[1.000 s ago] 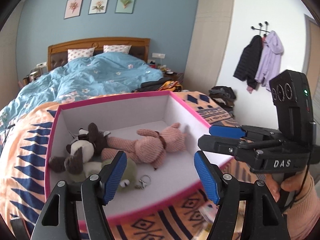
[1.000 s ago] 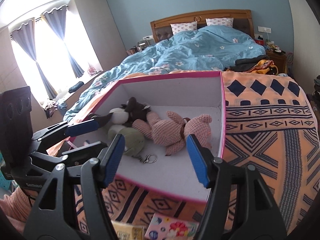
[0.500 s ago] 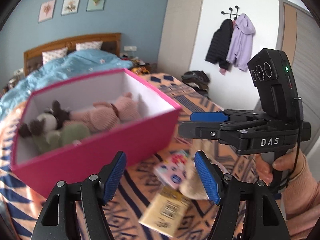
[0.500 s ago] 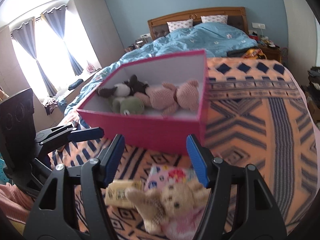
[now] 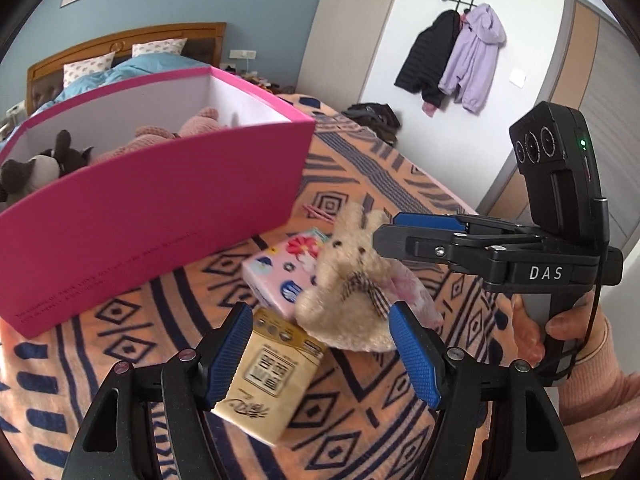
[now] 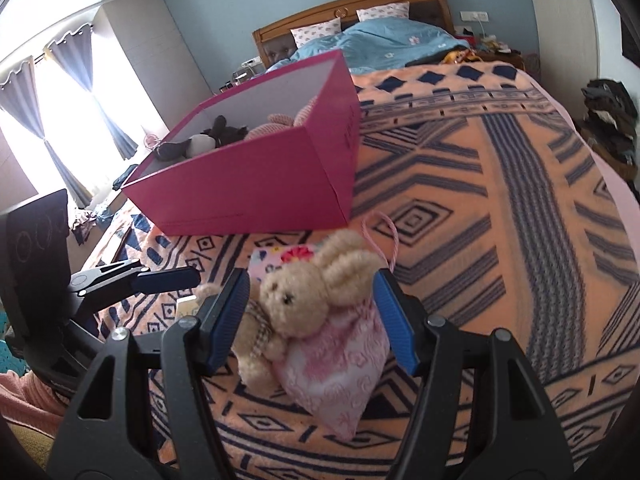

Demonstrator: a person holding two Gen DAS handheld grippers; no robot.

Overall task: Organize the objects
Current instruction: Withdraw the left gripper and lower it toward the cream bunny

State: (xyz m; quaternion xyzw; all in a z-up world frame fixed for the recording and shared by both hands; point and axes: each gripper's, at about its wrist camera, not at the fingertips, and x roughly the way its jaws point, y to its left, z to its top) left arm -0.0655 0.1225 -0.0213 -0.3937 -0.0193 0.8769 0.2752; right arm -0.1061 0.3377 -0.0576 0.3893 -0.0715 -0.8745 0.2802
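The right tongs (image 6: 310, 320) stand wide, their blue pads to either side of the beige plush rabbit (image 6: 308, 286) without touching it. The rabbit lies on a pink drawstring pouch (image 6: 340, 364), leaning against a floral tissue pack (image 5: 280, 270) on the patterned bed blanket (image 6: 500, 200). The left tongs (image 5: 320, 352) are also spread wide and hold nothing; between their pads shows a yellow tissue pack (image 5: 264, 384), lying flat just beside the floral one and the rabbit. Just behind this little heap sits the pink box (image 5: 160, 208), open at the top, with a dark-and-grey plush toy (image 5: 40, 164) and a pink knitted plush (image 5: 192, 124) inside. Farther off, jackets (image 5: 452, 52) hang on a wall hook.
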